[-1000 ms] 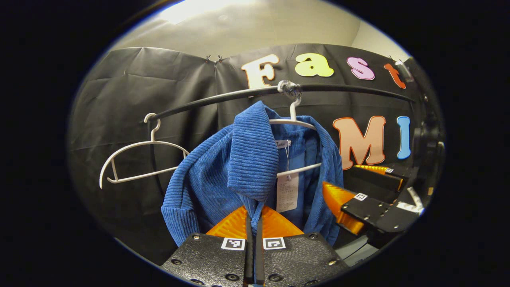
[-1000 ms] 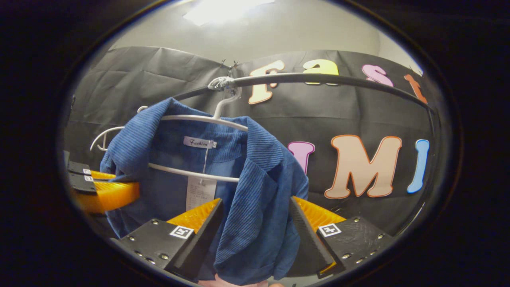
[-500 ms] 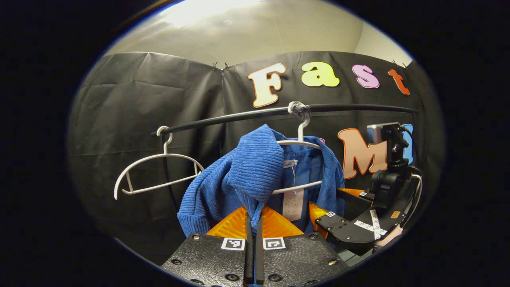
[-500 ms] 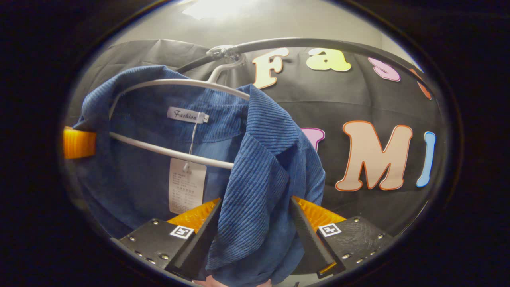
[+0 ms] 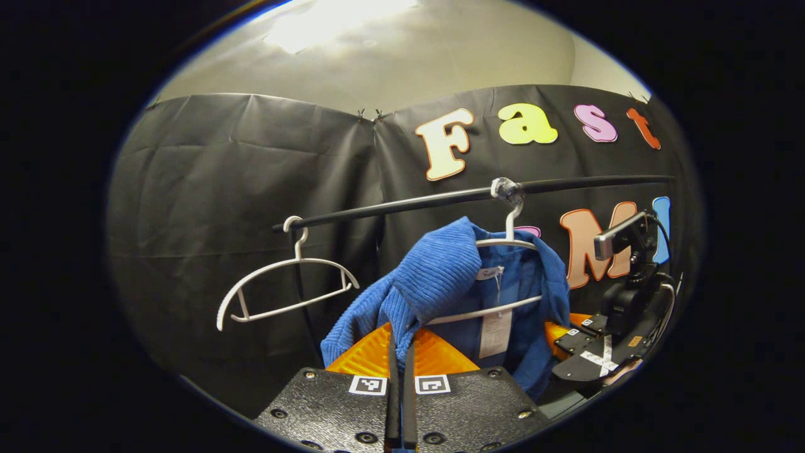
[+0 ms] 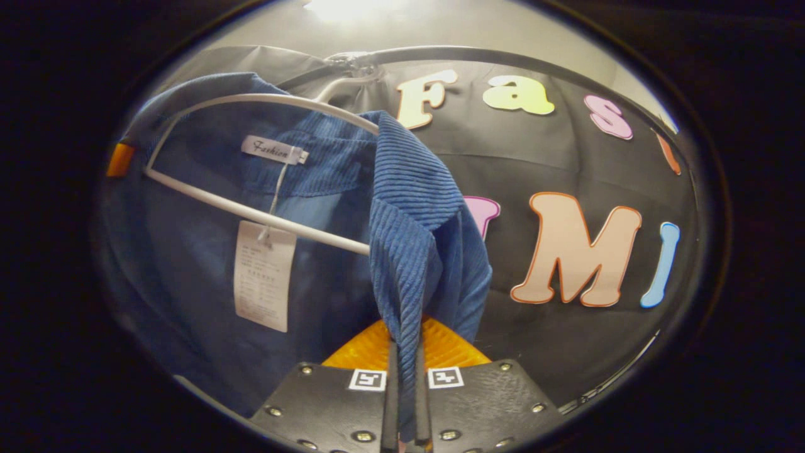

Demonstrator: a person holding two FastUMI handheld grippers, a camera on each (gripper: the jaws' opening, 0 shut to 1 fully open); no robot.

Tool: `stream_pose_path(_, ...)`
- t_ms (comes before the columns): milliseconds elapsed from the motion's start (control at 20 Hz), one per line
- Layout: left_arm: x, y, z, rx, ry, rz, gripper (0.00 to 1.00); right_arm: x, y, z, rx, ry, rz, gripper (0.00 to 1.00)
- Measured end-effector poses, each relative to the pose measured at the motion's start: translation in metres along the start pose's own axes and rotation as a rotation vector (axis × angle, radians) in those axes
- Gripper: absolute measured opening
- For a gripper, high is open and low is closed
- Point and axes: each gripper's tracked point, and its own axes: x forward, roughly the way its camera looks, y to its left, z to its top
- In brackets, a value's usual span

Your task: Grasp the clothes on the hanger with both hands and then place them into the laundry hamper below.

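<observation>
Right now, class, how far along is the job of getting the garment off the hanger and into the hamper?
Done: both grips look made. The left gripper is shut on one front edge of the blue jacket, and the right gripper pinches the other edge. In hand: the jacket is held but hangs on the white hanger on the rail. Left: lifting it off the hanger and lowering it into the hamper.

1. The right gripper (image 6: pixel 402 377), open around the blue jacket's (image 6: pixel 409 239) front edge a second ago, has closed on it;
2. The left gripper (image 5: pixel 400 352) has drawn back, seemingly pulling its pinched collar off the hanger (image 5: pixel 497 277).
</observation>
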Motion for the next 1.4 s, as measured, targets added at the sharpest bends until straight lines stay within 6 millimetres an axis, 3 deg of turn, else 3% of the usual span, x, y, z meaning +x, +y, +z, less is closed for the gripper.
stream_pose_path(100, -0.001, 0.006, 0.006, 0.003, -0.013, 0.018, 0.00, -0.001, -0.012, 0.002, -0.008, 0.000, -0.035, 0.10)
stream_pose_path(250, -0.002, 0.016, 0.019, -0.006, -0.039, 0.040, 0.05, 0.001, -0.036, 0.012, -0.022, -0.020, -0.091, 0.10)
stream_pose_path(300, -0.003, 0.021, 0.022, -0.010, -0.045, 0.049, 0.00, 0.002, -0.046, 0.015, -0.027, -0.027, -0.107, 0.10)
stream_pose_path(600, 0.003, 0.041, 0.040, -0.023, -0.080, 0.076, 0.05, 0.012, -0.093, 0.037, -0.020, -0.081, -0.194, 0.10)
stream_pose_path(700, 0.006, 0.048, 0.044, -0.034, -0.085, 0.079, 0.02, 0.013, -0.100, 0.046, -0.020, -0.108, -0.214, 0.10)
stream_pose_path(750, 0.008, 0.051, 0.045, -0.036, -0.090, 0.083, 0.02, 0.013, -0.104, 0.050, -0.015, -0.119, -0.221, 0.05)
stream_pose_path(850, 0.013, 0.060, 0.046, -0.028, -0.095, 0.092, 0.02, 0.018, -0.111, 0.055, 0.002, -0.133, -0.232, 0.14)
stream_pose_path(900, 0.016, 0.063, 0.046, -0.028, -0.094, 0.095, 0.02, 0.021, -0.114, 0.057, 0.006, -0.139, -0.235, 0.10)
stream_pose_path(1000, 0.022, 0.067, 0.047, -0.034, -0.096, 0.094, 0.02, 0.026, -0.118, 0.064, -0.001, -0.154, -0.242, 0.10)
stream_pose_path(1400, 0.055, 0.078, 0.033, 0.007, -0.099, 0.069, 0.02, 0.046, -0.133, 0.074, 0.024, -0.194, -0.266, 0.10)
